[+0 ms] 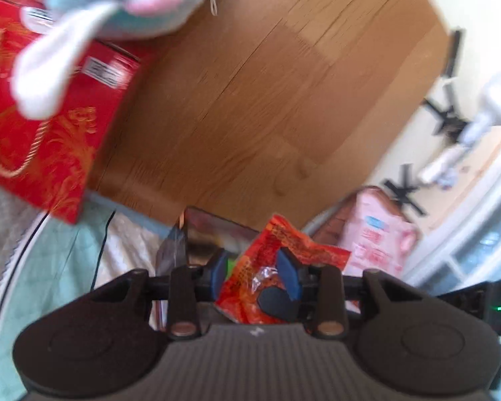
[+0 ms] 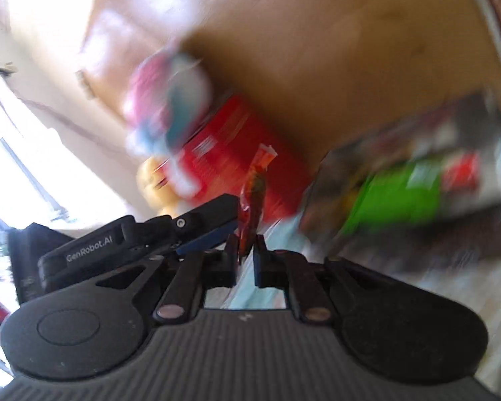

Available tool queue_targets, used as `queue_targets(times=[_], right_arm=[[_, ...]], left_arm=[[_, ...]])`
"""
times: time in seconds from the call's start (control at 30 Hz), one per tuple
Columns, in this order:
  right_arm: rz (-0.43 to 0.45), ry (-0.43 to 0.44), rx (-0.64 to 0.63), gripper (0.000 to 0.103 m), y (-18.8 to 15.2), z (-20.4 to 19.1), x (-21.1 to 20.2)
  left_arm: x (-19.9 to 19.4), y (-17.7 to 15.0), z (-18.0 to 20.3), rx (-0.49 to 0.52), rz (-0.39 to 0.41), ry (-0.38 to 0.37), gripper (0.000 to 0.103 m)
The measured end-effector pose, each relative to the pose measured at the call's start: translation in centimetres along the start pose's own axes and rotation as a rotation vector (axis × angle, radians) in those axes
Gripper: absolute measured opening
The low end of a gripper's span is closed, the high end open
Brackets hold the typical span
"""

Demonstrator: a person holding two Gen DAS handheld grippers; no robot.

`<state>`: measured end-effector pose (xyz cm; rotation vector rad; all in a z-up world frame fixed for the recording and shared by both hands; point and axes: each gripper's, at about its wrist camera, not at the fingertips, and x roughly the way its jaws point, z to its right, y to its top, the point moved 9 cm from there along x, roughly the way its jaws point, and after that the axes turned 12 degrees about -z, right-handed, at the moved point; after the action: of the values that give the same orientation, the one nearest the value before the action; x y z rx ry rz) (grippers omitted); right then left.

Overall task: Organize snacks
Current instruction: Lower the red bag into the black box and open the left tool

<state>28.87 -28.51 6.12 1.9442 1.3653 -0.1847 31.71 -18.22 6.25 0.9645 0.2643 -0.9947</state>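
An orange-red snack packet sits between the fingers of my left gripper. My right gripper is shut on the lower edge of the same packet, seen edge-on and standing up from the fingers. In the right wrist view the left gripper's finger lies against the packet from the left. In the left wrist view the right gripper's dark fingertip overlaps the packet. A blurred clear bag with green and red snack packs is at the right.
A red gift box with gold cord stands at left with a pastel plush toy on it. A wooden headboard is behind. A pink package lies at right. Pale bedding is below.
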Motion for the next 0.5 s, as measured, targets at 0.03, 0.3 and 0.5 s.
queue_targets(times=[0.03, 0.3, 0.5], right_arm=[[-0.004, -0.037, 0.004, 0.012, 1.0, 1.1, 0.6], [-0.083, -0.238, -0.11, 0.021, 2.2, 4.6, 4.3], [-0.005, -0.226, -0.131, 0.032, 0.3, 4.4, -0.7]], left_arm=[[1.4, 0.3, -0.3, -0.015, -0.017, 0.024, 0.032], [3.1, -0.7, -2.2, -0.08, -0.034, 0.045, 0.037], [-0.9, -2.8, -1.7, -0.021, 0.025, 0.115, 0.045]])
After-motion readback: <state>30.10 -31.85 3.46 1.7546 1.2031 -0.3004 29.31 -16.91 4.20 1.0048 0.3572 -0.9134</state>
